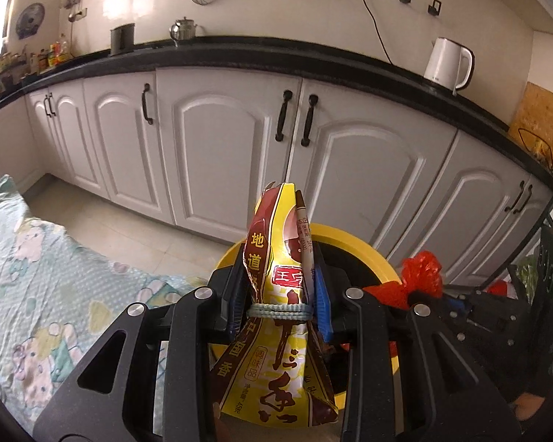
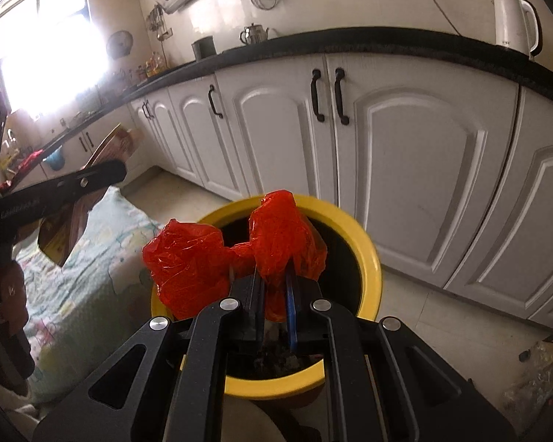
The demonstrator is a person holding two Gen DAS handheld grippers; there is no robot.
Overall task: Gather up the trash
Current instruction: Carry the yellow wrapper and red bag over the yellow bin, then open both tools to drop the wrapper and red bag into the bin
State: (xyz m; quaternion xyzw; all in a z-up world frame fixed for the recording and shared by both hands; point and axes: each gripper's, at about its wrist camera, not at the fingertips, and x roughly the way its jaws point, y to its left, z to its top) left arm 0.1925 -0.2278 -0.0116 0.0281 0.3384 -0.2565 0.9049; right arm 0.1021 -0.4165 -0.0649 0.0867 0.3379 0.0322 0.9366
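My left gripper [image 1: 278, 287] is shut on a yellow and brown seasoning packet [image 1: 276, 294] and holds it upright over the yellow-rimmed trash bin [image 1: 368, 254]. My right gripper [image 2: 276, 287] is shut on a crumpled red plastic bag [image 2: 276, 243] and holds it above the same bin [image 2: 372, 258]. The red bag [image 1: 416, 276] and the right gripper also show at the right in the left wrist view. The bin's inside is dark.
A table with a pale floral cloth [image 1: 48, 276] lies to the left of the bin. White kitchen cabinets [image 1: 221, 140] under a black counter stand behind it, with a white kettle [image 1: 448, 62] on the counter. Clear plastic trash [image 2: 534, 372] lies at the right.
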